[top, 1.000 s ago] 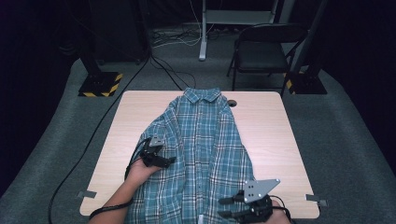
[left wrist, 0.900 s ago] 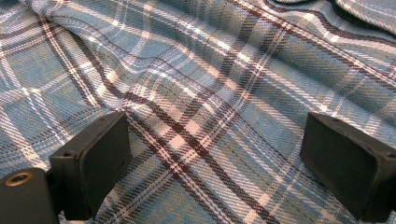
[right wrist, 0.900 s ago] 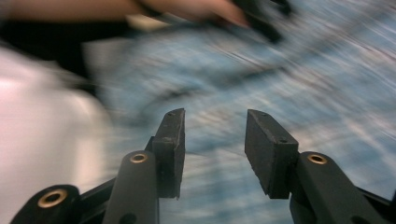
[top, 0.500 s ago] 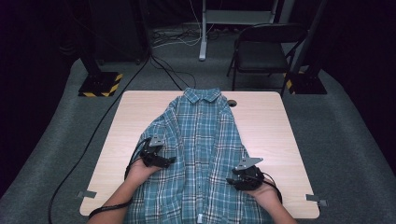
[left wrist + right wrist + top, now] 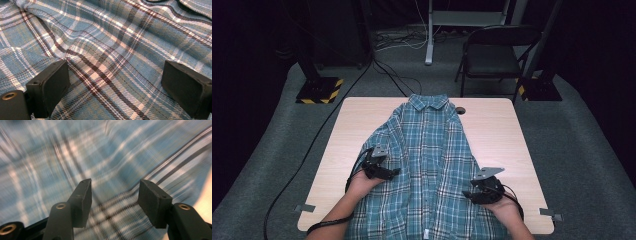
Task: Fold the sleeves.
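A blue-green plaid shirt [image 5: 432, 165] lies spread on the wooden table [image 5: 497, 125], collar at the far side and hem hanging over the near edge. My left gripper [image 5: 393, 173] rests low on the shirt's left part, jaws wide open over the plaid cloth [image 5: 110, 65]. At the shirt's right edge my right gripper [image 5: 468, 194] points left, and it too is open, with blurred plaid cloth [image 5: 75, 157] under it and a strip of bare table [image 5: 206, 197] at the right of that view.
A folding chair [image 5: 492, 55] stands behind the table, near a stand with a yellow-black base [image 5: 319, 90] at far left. A black cable [image 5: 312, 150] runs across the floor past the table's left side. A small round hole [image 5: 460, 110] sits in the table by the collar.
My right gripper has come forward from the table's near right edge onto the shirt's right side. The left gripper has stayed in place on the cloth.
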